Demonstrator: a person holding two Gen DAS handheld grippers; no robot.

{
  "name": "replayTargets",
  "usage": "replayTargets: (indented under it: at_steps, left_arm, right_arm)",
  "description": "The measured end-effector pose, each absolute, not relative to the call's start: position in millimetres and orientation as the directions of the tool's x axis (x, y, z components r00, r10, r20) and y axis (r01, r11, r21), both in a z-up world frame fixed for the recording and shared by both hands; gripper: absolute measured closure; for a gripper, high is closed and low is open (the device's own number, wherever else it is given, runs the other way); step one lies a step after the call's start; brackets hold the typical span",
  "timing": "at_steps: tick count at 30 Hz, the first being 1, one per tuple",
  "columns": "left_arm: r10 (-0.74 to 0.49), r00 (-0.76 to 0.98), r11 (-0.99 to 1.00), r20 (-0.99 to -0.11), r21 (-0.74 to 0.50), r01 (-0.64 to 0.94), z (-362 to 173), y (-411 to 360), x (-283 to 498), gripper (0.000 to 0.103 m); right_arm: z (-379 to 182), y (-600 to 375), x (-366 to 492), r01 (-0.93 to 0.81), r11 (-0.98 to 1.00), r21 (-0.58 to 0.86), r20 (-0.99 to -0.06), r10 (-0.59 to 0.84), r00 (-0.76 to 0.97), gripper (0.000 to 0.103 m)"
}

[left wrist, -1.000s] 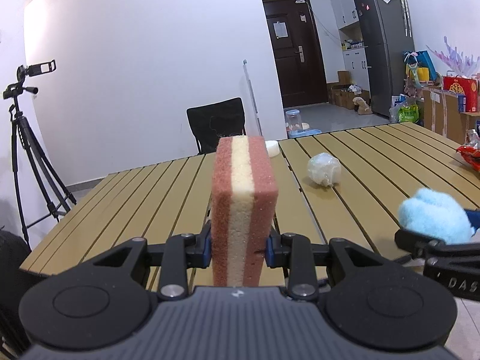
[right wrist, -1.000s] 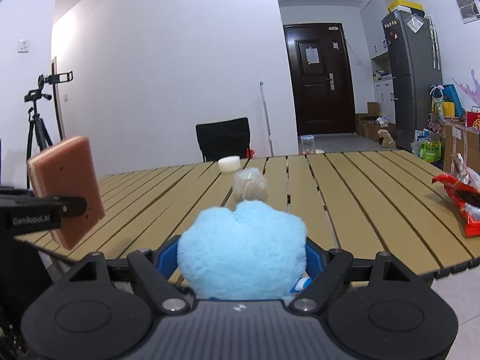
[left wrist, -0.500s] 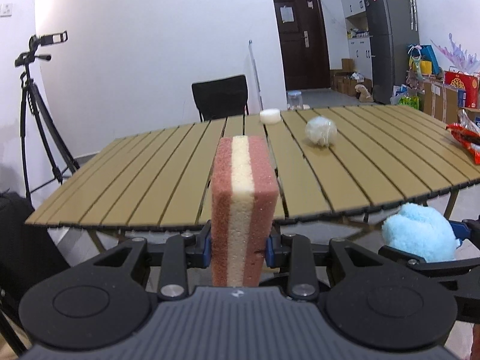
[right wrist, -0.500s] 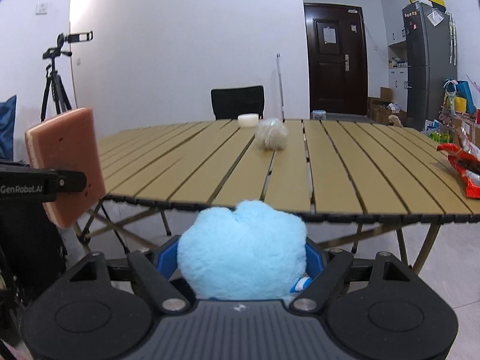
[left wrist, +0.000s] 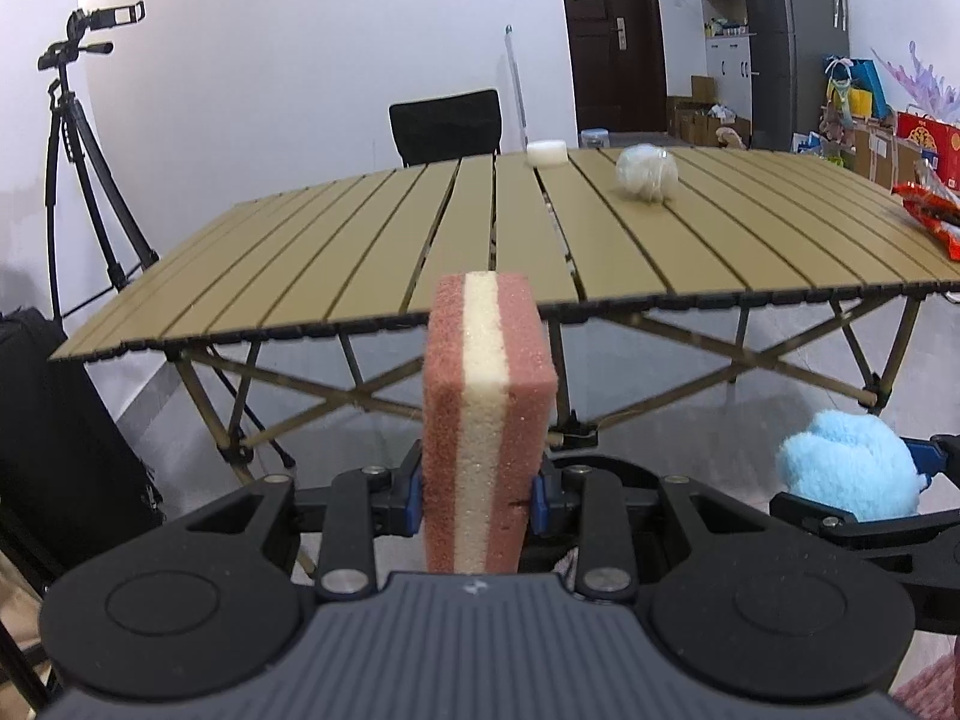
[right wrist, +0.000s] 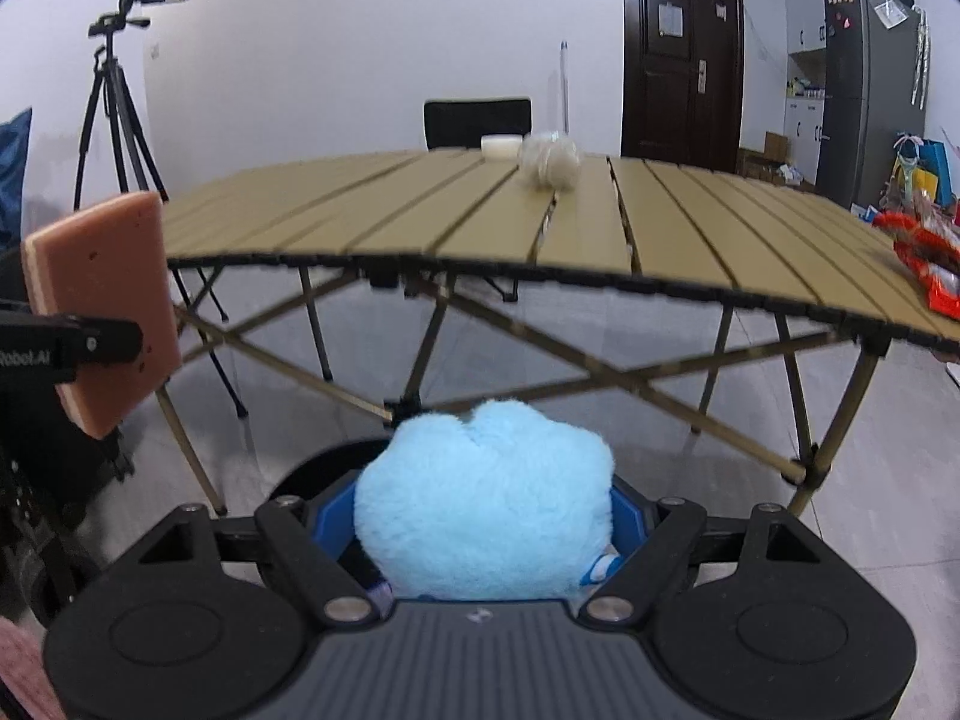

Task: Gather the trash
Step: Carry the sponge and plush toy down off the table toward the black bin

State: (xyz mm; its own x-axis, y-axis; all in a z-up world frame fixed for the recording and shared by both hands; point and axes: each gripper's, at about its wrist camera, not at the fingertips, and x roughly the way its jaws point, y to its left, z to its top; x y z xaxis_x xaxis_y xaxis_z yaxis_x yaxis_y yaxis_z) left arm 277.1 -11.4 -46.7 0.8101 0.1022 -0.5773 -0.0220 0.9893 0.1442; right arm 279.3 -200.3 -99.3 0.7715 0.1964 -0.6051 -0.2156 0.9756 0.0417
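Note:
My left gripper [left wrist: 478,495] is shut on a pink and cream sponge [left wrist: 486,420] that stands upright between its blue pads. My right gripper [right wrist: 483,525] is shut on a fluffy light blue plush [right wrist: 483,510]. Both are held off the near edge of the slatted wooden table [left wrist: 360,264], below its top. In the right wrist view the sponge [right wrist: 105,312] hangs at the left; in the left wrist view the plush [left wrist: 849,474] sits at the lower right. On the table lie a crumpled clear plastic ball [left wrist: 647,172], a white round piece [left wrist: 547,152] and a red snack wrapper [left wrist: 930,213].
The table stands on crossed folding legs [right wrist: 540,360] over a pale tiled floor. A black chair [left wrist: 445,126] stands behind it, a camera tripod [left wrist: 78,138] at the left, a black case [left wrist: 54,450] near left. A dark door, fridge and boxes fill the back right.
Both grippers have drawn back from the table and sunk below its top, so its legs and the floor now show. The sponge and the plush stay gripped as before.

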Motion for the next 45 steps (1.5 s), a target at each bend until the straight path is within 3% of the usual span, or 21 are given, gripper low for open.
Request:
replayTargets:
  at_steps: [19,45]
  left_arm:
    - [0.129,0.653,0.99,-0.747,0.132,-0.044,-142,9,269,0.072]
    - [0.184,0.564,0.983,-0.805,0.139,-0.123,-158,28,281,0.072]
  right_arm:
    - [-165,-194,268,-0.21,0.977,-0.03,-0.749,0.118,0.652,0.023]
    - [-188,-186,279,-0.191,0.981,-0.043,-0.798,0.082,0.597,0.023]
